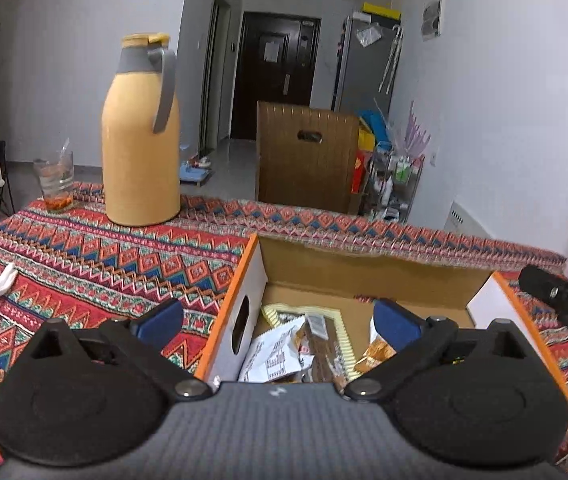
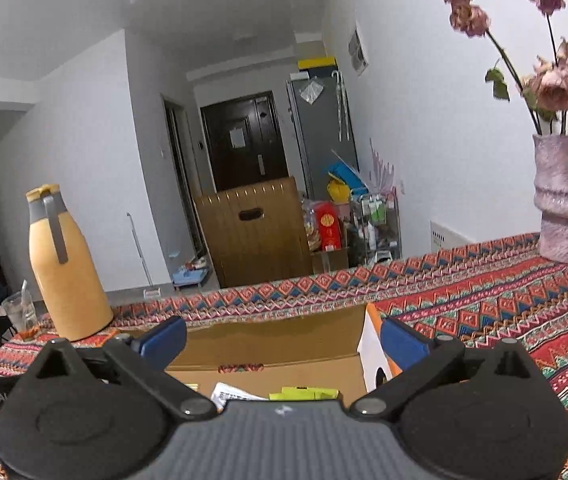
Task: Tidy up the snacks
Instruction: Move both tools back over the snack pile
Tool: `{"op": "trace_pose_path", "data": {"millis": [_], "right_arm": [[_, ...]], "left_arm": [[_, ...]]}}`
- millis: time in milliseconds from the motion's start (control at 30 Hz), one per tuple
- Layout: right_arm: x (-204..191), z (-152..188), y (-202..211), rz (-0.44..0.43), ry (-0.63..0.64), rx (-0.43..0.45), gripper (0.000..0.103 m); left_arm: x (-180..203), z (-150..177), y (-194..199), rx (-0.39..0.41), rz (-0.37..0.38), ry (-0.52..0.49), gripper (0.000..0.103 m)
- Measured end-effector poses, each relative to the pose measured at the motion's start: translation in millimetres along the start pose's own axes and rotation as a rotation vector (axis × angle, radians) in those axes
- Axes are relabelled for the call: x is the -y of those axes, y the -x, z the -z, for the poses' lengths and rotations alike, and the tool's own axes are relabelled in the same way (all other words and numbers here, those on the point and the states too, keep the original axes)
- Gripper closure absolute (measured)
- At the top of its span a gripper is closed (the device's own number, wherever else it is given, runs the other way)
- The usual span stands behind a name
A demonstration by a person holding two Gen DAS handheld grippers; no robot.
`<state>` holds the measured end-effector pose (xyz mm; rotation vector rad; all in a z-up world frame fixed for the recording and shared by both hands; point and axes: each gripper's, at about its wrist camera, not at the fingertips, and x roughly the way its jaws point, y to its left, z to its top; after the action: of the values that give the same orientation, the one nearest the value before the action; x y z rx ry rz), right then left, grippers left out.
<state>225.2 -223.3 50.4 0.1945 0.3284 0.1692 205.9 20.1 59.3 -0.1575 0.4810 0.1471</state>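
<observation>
Over a table draped in a red, blue and white zigzag-patterned cloth (image 1: pixel 83 264), I hold both grippers above an open brown cardboard box with orange-edged white end flaps (image 1: pixel 364 272). My left gripper (image 1: pixel 279 316) has its blue-padded fingers spread wide, with nothing between them; one finger hangs over the cloth outside the box, the other over its inside. My right gripper (image 2: pixel 284 338) is spread just as wide and is also empty, looking across the same box (image 2: pixel 284 344) from its other end.

Inside the box lie the snacks — a crumpled white printed packet (image 1: pixel 275 356), a brown bar in a pale yellow-edged wrapper (image 1: pixel 324 340) and an orange packet (image 1: pixel 376 354), heaped loosely and overlapping. The right wrist view also shows a bright yellow-green wrapper (image 2: pixel 304 393) in there.

I judge that several snacks are already boxed. At the far right edge of the left wrist view there are pale blurred shapes on the cloth — I cannot tell whether they are snacks left to collect. A tall cream-yellow flask with a grey handle (image 1: pixel 139 136) and a clear glass (image 1: pixel 55 182) stand well apart, at the far edge of the table.
</observation>
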Motion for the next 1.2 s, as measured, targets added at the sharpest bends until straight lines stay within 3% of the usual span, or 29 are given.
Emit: {"op": "trace_pose_path", "data": {"millis": [467,767,1200], "right_arm": [[-16.1,-6.2,72.6,-0.009,0.102,0.048,0.0],[-14.5,20.2,113.8,0.005,0.119,0.019,0.0],[-10.4,69.0,172.7,0.025,0.108,-0.029,0.0]], "left_arm": [[3.6,-9.1,65.2,0.066,0.031,-0.016,0.0],[1.0,12.9,106.2,0.071,0.046,-0.05,0.0],[-14.0,62.2,141.4,0.008,0.048,-0.069,0.0]]}}
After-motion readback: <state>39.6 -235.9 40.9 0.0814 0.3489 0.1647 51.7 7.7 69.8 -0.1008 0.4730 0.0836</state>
